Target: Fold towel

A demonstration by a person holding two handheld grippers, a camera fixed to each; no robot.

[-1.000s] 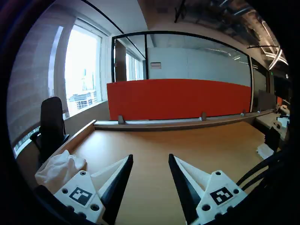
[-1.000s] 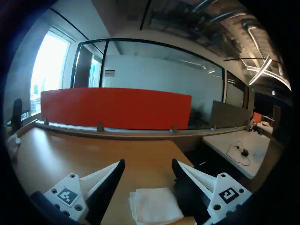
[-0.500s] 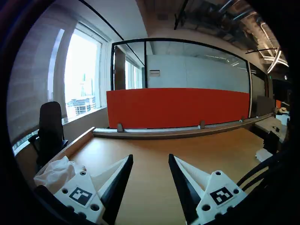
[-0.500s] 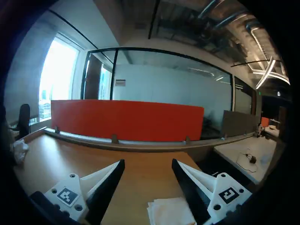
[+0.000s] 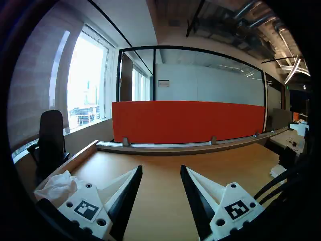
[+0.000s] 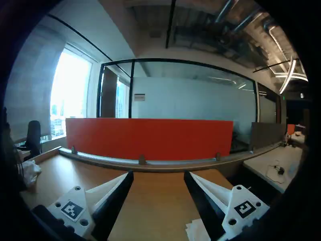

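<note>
Low btwn R jaws: folded towel (image 6: 195,232)

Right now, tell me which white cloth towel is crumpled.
The white cloth towel by the black office chair, bunched up; the folded white towel lies flat by the right gripper.

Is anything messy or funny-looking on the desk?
Yes: a white towel sits crumpled in a heap at the left edge of the wooden desk, not flat or folded. The other white cloth, low beside the right tongs, looks neatly stacked. Nothing looks spilled or broken.
</note>
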